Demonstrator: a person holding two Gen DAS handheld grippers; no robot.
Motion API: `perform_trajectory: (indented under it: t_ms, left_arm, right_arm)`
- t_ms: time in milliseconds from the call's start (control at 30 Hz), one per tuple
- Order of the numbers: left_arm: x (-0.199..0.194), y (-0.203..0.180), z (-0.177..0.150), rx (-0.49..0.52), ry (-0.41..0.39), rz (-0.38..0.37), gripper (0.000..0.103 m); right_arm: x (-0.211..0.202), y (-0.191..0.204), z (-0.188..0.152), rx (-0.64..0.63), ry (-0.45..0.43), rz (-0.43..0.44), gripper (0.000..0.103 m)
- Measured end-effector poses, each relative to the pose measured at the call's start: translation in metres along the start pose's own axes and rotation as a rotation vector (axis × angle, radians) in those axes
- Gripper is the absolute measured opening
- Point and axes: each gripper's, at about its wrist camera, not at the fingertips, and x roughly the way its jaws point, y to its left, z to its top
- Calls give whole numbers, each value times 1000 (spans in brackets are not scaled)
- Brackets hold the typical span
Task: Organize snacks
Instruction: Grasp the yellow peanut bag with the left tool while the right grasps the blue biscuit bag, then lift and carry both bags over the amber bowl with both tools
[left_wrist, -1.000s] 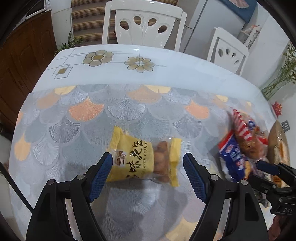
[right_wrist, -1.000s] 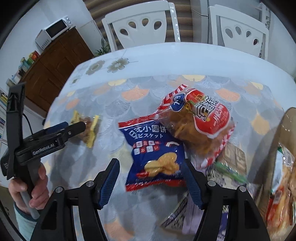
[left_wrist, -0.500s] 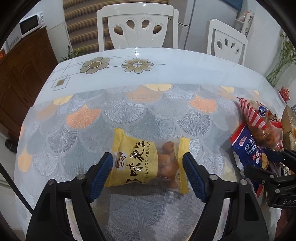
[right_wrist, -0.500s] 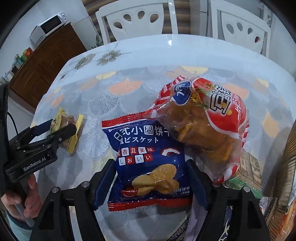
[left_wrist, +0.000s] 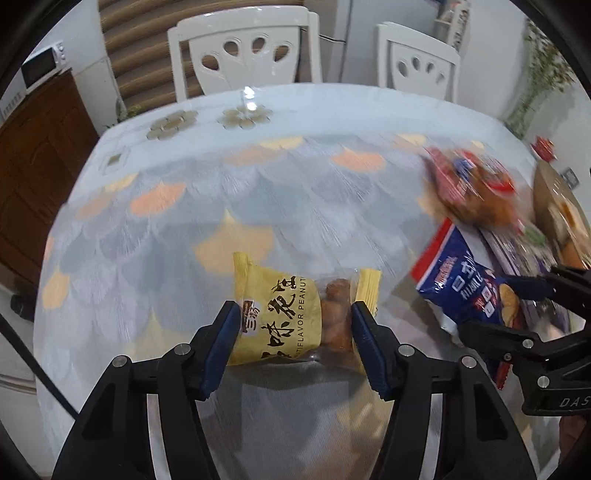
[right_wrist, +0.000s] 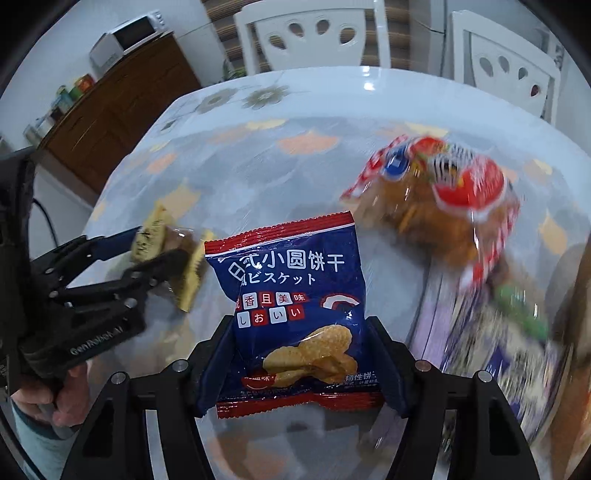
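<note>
Both claws have dropped onto their snacks and are closing: the left claw (left_wrist: 291, 328) squeezes the yellow plastic peanut bag (left_wrist: 291, 314) lying sideways on the desk (left_wrist: 258, 206), three o'clock to nine, the right claw (right_wrist: 301, 354) pinches the blue plastic biscuit bag (right_wrist: 295, 302).

The far tablecloth (left_wrist: 258, 184) lies open; a red snack bag (right_wrist: 443, 199) crowds the right side.

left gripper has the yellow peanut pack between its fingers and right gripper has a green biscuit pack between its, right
Not quite: the biscuit pack between the right gripper fingers is dark blue with red ends, as the right wrist view shows. The left gripper does have the yellow peanut pack; both jaws are closing.
</note>
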Motion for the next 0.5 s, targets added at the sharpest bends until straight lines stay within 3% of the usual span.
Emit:
perform_trajectory:
  t_ms: [233,400,500]
  left_arm:
    - [-30,-24,-53,0,39,-34,61]
    - [-47,-34,-80,-42,53,-43,65]
    - [-57,-40,-96,-45,69,-89,66]
  right_arm:
    - [-40,8,-69,12,-17,14,67]
    - [-56,-11,-124,82,-24,-44,67]
    - [-55,-26,-144,134,-1,-50,67]
